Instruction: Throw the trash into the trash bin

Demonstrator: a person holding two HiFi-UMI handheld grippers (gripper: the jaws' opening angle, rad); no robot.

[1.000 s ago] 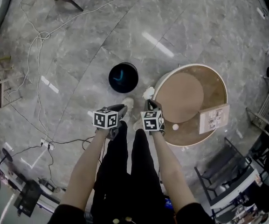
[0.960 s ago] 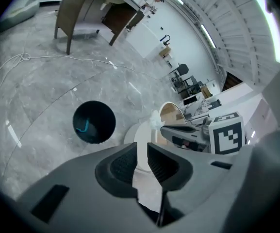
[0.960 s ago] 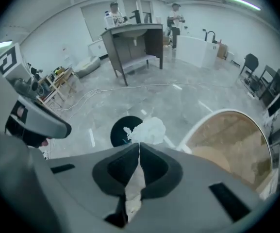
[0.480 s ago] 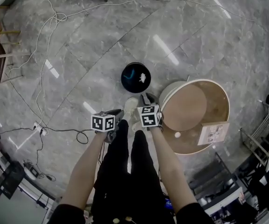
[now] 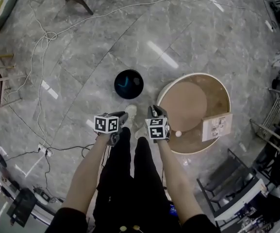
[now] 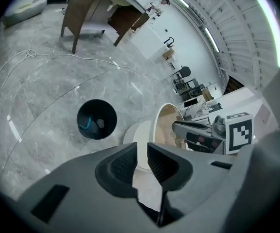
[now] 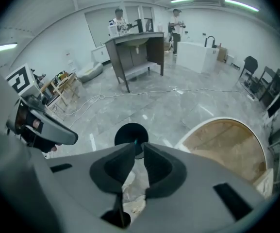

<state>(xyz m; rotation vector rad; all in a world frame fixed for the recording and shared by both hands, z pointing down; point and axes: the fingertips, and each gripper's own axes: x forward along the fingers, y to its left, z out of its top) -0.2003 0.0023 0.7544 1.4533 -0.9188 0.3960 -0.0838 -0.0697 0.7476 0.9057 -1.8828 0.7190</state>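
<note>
Standing over a grey stone floor (image 5: 81, 52); the trash bin (image 5: 128, 84), dark and round, sits on it straight ahead of the person's feet, just left of the low round table (image 5: 221, 89); the left gripper view shows a pale scrap (image 6: 100, 124) lying in the bin's bottom; one small white ball (image 5: 178, 134) is on the table's wooden top, close to the near rim, and I judge it the next piece of trash; the relation that matters: the ball lies just to the right of the right gripper (image 5: 155, 111), about level with its marker cube, while the bin lies ahead and to that gripper's left; the left gripper (image 5: 123, 116) is on the far side of both legs (image 5: 130, 178) from the ball, so the right is plainly the nearer hand; the ball is round, with no long axis to line up on, so any approach from above should serve; the right gripper's jaws have just been closing and stand a narrow gap apart with nothing between them; the left gripper's jaws are likewise a narrow gap apart and empty; a pale card (image 5: 216, 126) rests at the table's right rim, beyond the ball and apart from it; likely move: the right gripper swings right and down onto the ball, jaws spread first, since the present gap looks tight for it.
</note>
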